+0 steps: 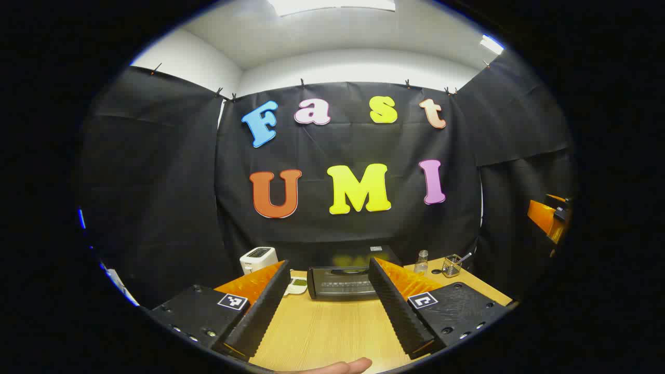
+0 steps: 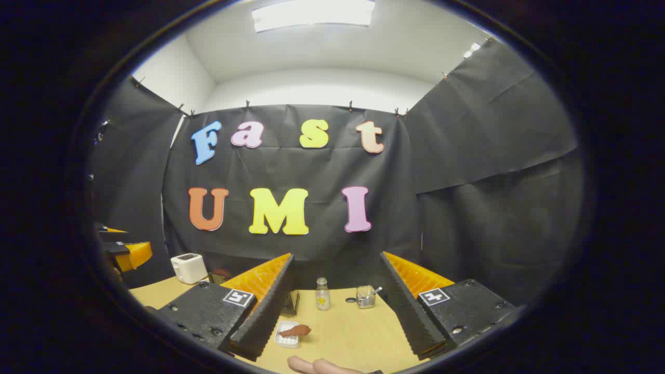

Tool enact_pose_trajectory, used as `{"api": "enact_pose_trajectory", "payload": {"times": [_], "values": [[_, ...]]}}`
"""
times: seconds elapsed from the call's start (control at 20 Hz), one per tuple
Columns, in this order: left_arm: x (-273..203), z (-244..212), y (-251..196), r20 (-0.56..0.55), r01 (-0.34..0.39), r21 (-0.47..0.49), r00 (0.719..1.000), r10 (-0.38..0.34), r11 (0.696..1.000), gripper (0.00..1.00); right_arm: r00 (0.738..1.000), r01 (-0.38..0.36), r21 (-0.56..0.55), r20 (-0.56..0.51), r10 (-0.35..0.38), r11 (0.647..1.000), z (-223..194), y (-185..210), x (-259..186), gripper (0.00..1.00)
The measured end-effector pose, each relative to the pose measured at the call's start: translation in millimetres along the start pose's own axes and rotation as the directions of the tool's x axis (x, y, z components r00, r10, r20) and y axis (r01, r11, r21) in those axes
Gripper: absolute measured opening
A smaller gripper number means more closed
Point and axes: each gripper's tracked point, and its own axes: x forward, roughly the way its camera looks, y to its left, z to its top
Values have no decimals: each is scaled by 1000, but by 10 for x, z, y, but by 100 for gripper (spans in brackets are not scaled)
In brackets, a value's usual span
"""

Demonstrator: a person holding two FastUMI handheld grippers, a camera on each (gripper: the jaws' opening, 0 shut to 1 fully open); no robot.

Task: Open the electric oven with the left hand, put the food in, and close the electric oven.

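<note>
Wooden table (image 1: 322, 332), booth. Oven (image 1: 343, 281): black, door closed, at the far edge, straight ahead of left gripper (image 1: 328, 304), jaws spread, empty. Food (image 2: 295, 330): brown piece on a small white tray (image 2: 287, 338), near right gripper (image 2: 332, 311), also spread, empty. Step: opening not yet begun. Next: left reaches for the door handle.

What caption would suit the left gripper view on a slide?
Open tongs hover above the wooden table, aimed at the closed electric oven.
</note>
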Motion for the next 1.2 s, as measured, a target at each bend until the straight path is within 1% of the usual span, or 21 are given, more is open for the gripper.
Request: {"api": "enact_pose_trajectory", "payload": {"times": [0.15, 0.2, 0.25, 0.3, 0.35, 0.5, 0.6, 0.65, 0.7, 0.75, 0.8, 0.85, 1.05, 1.1, 1.15, 1.2], "values": [[-52, 88, -38, 35, 0, -1, 999, 0, 1000, 96, 1000, 4, 5, 2, -4, 1000, -9, -27, 38, 96], [-75, 114, -68, 47, 3, -3, 999, -3, 1000, 96, 1000, 3, 8, 0, -3, 1000, -17, -25, 49, 100], [-89, 125, -55, 57, -3, -1, 998, 3, 1000, 96, 1000, 1, 12, -2, -1, 1000, -42, -35, 64, 96], [-85, 126, -36, 62, -15, 4, 998, 15, 1000, 96, 1000, -5, 17, -5, 5, 1000, -48, -29, 86, 96], [-79, 126, -30, 65, -20, 5, 998, 20, 1000, 96, 1000, -11, 21, -6, 11, 1000, -54, -25, 105, 100], [19, 123, -43, 71, -26, 3, 997, 25, 1000, 96, 1000, -26, 23, -2, 26, 999, -48, -26, 156, 100], [126, 60, -74, 49, -14, -7, 999, 15, 1000, 96, 999, -41, 21, 1, 41, 999, -49, 5, 229, 100], [198, 56, -64, 50, -20, -5, 999, 21, 1000, 96, 999, -49, 24, -1, 49, 999, -77, 18, 267, 96], [276, 73, -50, 54, -30, 0, 998, 30, 1000, 96, 998, -55, 29, 1, 55, 998, -82, 28, 315, 100], [364, 73, -58, 59, -40, -1, 997, 40, 999, 96, 998, -57, 33, 1, 57, 998, -94, 26, 385, 100], [457, 77, -82, 65, -40, -11, 997, 41, 999, 96, 998, -56, 35, 3, 56, 998, -105, 11, 442, 96], [575, 64, -139, 67, -25, -23, 997, 26, 999, 96, 998, -60, 33, 8, 60, 998, -114, 8, 481, 100], [1149, -119, -222, 15, 13, -53, 1000, -13, 998, 96, 997, -78, 23, 27, 78, 997, -103, 15, 631, 100], [1280, -208, -271, -13, 35, -67, 999, -36, 997, 96, 996, -78, 21, 33, 77, 997, -80, 6, 671, 96], [1397, -289, -343, -36, 57, -87, 998, -60, 995, 96, 997, -73, 23, 41, 72, 997, -68, -19, 724, 100], [1525, -350, -382, -50, 74, -106, 996, -80, 992, 96, 997, -69, 25, 45, 68, 997, -60, -45, 764, 100]]}}
